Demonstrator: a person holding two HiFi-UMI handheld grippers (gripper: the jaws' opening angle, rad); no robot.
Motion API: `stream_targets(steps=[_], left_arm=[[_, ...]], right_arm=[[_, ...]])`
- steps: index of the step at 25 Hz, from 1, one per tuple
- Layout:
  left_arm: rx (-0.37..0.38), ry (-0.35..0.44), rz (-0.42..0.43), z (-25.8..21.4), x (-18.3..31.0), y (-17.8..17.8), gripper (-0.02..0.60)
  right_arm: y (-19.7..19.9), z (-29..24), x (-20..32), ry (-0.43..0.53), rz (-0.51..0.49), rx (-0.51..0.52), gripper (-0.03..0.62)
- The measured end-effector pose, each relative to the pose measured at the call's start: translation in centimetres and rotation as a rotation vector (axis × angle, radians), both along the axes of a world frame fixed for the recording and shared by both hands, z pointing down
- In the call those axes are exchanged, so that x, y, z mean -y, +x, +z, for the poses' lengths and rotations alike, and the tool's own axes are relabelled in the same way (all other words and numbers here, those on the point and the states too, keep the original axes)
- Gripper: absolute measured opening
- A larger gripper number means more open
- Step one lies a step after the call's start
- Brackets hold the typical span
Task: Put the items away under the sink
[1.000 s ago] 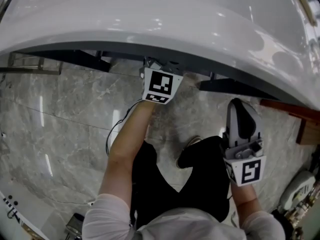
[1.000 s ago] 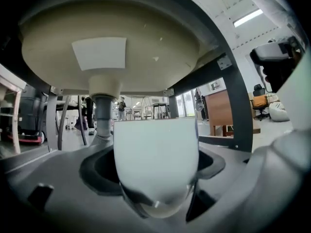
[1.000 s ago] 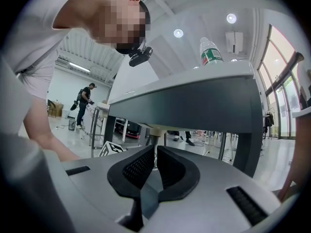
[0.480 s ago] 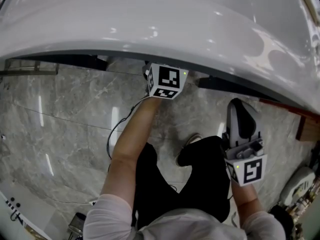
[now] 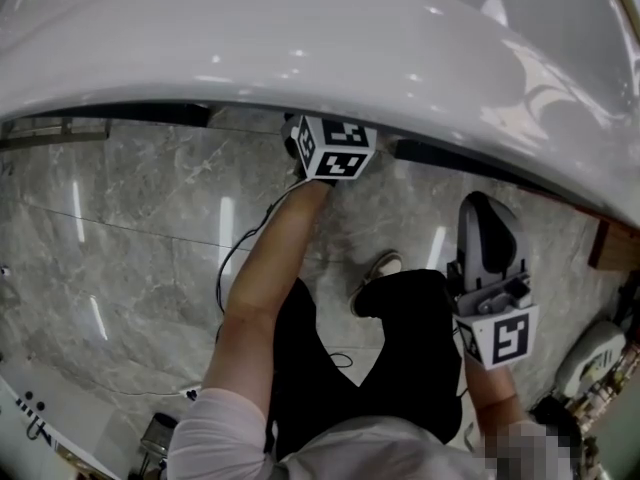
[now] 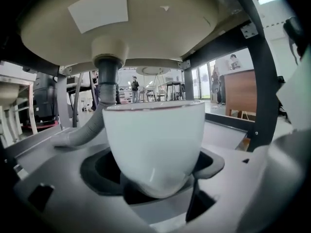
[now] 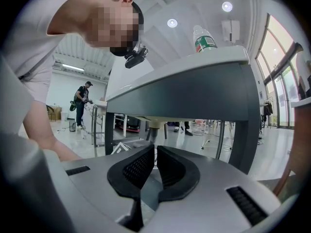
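A white cup point(image 6: 154, 135) with a thin dark rim fills the left gripper view, upright between the jaws of my left gripper point(image 6: 154, 182), which is shut on its lower part. It hangs beneath the underside of the sink basin point(image 6: 146, 28). In the head view only the left gripper's marker cube point(image 5: 335, 148) shows at the sink's front rim point(image 5: 200, 93); jaws and cup are hidden under it. My right gripper point(image 5: 483, 210) is held back over the floor, shut and empty, its black pads point(image 7: 138, 166) together.
A drain pipe point(image 6: 108, 79) drops from the basin into a grey hose point(image 6: 80, 132). A black frame leg point(image 6: 262, 91) stands at the right. A water bottle point(image 7: 203, 39) stands on the counter. Marble floor point(image 5: 120, 228) and a cable point(image 5: 238, 258) lie below.
The left gripper's cube has shifted slightly right and further toward the sink's rim. The right gripper has stayed about where it was, still shut.
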State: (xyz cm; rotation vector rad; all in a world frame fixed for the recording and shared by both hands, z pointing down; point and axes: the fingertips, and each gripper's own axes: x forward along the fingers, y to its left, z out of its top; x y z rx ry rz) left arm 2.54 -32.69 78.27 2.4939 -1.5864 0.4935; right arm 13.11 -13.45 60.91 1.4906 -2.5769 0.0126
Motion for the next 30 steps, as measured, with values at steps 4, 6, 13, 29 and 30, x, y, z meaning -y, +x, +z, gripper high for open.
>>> stream_targets(steps=[4, 6, 13, 29, 30], left_arm=[[-0.038, 0.047, 0.021, -0.3, -0.5, 0.3, 0.492], [-0.065, 0.105, 0.023, -1.1, -1.1, -0.5, 0.514], [-0.131, 0.105, 0.041, -3.5, -6.5, -2.9, 0.535], [-0.126, -0.064, 0.048, -9.3, -16.1, -5.7, 0.461], [-0.121, -0.069, 0.042, -9.7, -16.6, -5.7, 0.428]], right_arm=[[-0.2, -1.1, -0.3, -0.012, 0.0, -0.001, 0.041], [-0.3, -1.5, -0.5, -0.019, -0.003, -0.004, 0.041], [-0.6, -3.0, -1.7, -0.094, 0.007, -0.029, 0.041], [-4.2, -12.5, -4.2, -0.133, -0.037, -0.037, 0.041], [-4.2, -13.1, -4.2, -0.133, -0.04, -0.03, 0.041]])
